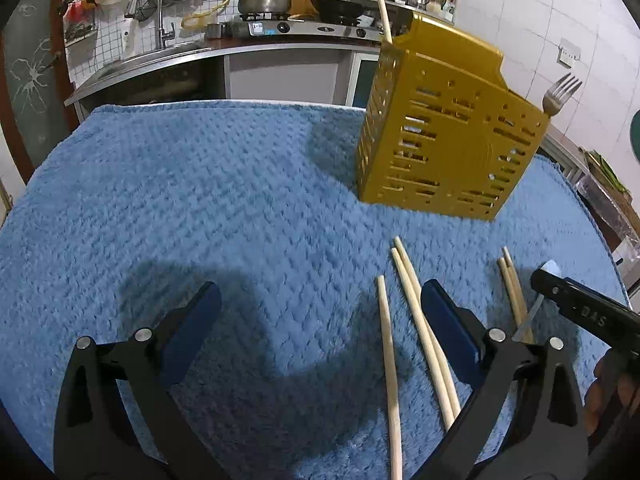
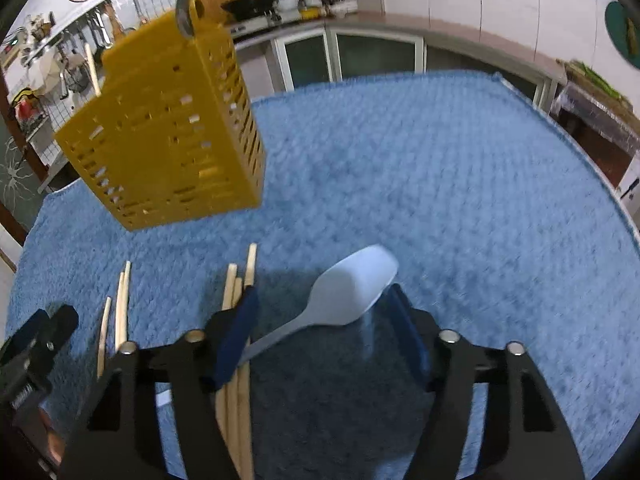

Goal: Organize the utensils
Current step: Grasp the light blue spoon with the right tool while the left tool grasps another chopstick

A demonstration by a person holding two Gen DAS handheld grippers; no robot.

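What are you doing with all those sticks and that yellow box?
A person is tidying utensils with a hand-held gripper in each hand. The yellow holder stands on the blue towel with a fork and one chopstick already in it. More chopsticks lie loose on the towel. The right hand-held gripper is open around a white spoon, not gripping it. The left hand-held gripper is open, holding nothing.

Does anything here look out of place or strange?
Mostly no. Loose chopsticks and a white spoon lie on the blue towel outside the yellow holder, which already contains a fork.
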